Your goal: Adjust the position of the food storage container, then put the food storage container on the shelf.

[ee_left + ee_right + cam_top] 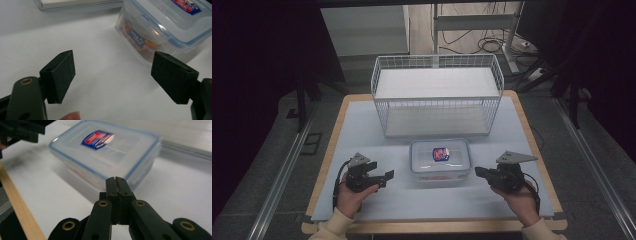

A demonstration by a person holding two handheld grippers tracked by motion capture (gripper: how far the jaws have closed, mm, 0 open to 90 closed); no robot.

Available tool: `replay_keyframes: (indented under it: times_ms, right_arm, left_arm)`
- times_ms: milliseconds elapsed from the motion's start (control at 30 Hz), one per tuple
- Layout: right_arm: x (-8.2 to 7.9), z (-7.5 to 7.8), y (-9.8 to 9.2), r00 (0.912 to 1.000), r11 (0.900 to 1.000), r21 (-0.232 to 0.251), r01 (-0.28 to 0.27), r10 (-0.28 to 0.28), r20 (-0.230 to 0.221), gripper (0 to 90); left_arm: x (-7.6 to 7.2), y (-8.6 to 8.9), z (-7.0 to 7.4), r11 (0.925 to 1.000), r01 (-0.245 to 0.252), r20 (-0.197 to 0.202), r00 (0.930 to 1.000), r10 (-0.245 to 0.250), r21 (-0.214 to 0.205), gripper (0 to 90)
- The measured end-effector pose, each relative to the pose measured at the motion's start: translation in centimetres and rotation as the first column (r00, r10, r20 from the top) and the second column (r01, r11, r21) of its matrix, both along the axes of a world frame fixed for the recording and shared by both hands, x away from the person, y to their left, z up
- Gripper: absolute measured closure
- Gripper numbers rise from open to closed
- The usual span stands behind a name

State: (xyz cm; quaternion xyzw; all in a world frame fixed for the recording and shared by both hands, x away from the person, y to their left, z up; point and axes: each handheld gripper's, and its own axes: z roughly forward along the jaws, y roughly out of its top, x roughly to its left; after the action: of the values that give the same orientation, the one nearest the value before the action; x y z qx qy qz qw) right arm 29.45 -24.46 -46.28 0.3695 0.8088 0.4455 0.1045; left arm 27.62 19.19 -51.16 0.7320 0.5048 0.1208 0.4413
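We take this for a lab or test bay: a wood-edged table (532, 145) under a white mat (362, 130), loose floor cables (484, 42) beyond the far edge, dark curtains (257, 75) (both sides), floor rails (282, 170).

Lidded clear container (440, 159), contents unclear.

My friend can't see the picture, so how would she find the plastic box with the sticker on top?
Find the big white wire basket at the back of the pale table. Right in front of it sits a clear rectangular plastic box with a blue-edged lid. It lies between the two black grippers and has a red-and-blue label on top.
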Motion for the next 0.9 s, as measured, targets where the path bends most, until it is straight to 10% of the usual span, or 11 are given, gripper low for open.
replay_keyframes:
  times_ms: [367,567,900]
  right_arm:
    - [1.6,-0.6,-2.8,0.9970,0.9962,0.041,0.076,-0.075,-0.018,82.8]
    - [1.8,-0.2,-2.5,0.9946,0.9936,0.055,0.098,-0.100,0.029,40.4]
    - [2.5,-0.4,-1.4,0.9999,0.9911,0.133,-0.005,0.003,0.013,29.0]
  left_arm:
    - [0.1,-0.5,0.8,0.9984,0.042,-0.016,0.9990,-0.042,-0.038,21.1]
    - [0.1,-0.4,0.9,0.9980,0.046,-0.030,0.9984,-0.047,-0.043,20.5]
    - [1.3,-1.1,1.0,0.9938,0.081,-0.079,0.9931,-0.087,-0.076,22.7]
